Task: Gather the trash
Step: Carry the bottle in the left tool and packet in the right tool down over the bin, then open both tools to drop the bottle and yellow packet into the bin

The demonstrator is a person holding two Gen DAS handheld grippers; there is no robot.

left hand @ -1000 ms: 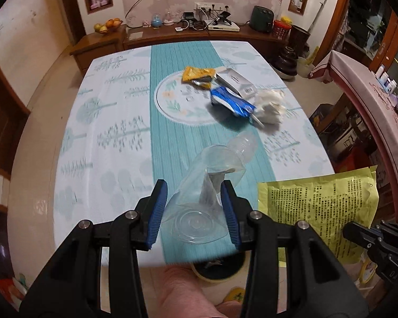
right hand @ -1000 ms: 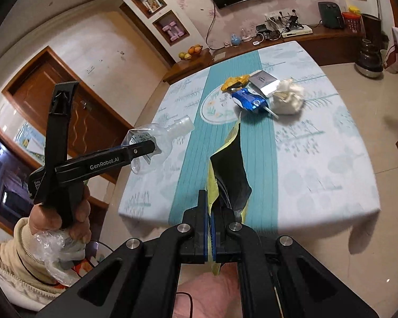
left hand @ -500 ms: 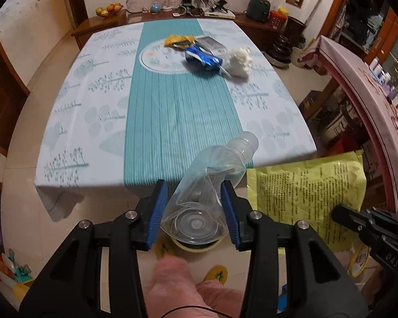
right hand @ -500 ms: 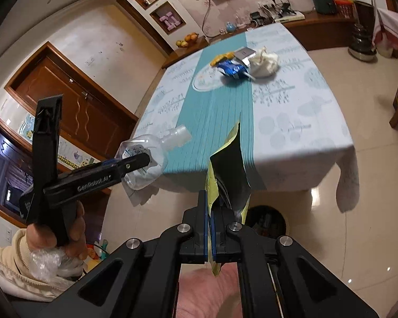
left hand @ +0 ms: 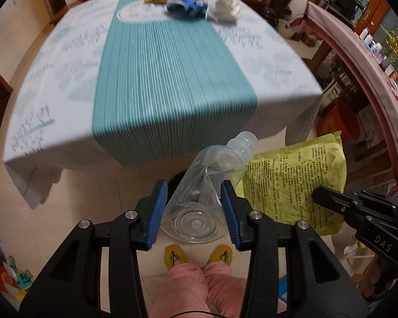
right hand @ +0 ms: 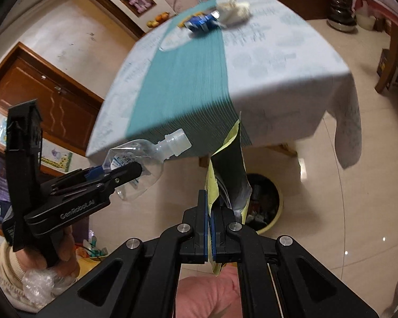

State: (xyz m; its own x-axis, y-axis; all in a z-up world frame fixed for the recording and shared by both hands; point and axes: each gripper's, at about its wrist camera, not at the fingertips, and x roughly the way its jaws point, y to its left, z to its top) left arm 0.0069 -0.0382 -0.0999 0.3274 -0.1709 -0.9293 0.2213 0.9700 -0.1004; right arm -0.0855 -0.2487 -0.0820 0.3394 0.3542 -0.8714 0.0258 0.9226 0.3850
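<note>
Left wrist view first: the left gripper [left hand: 194, 210] has its blue-padded jaws closed on the base of a crumpled clear plastic bottle [left hand: 207, 185], neck pointing forward and up, clear of the table. Just beside it hangs a creased yellow printed wrapper [left hand: 291, 182], pinched at its lower edge by the right gripper [right hand: 209, 228], whose jaws are pressed nearly together on the thin sheet. Both pieces of trash are held out past the near edge of the table with the teal-striped white tablecloth [left hand: 53, 100], over the floor, and that looks deliberate: straight below, in the right wrist view, sits a round pale-yellow waste bin [right hand: 265, 201] with rubbish already inside (partly hidden behind the wrapper). My read is that both hands are lining up for a drop. More waiting on the far end of the table: a blue snack packet [left hand: 185, 4] and a crumpled white tissue [left hand: 225, 6].
</note>
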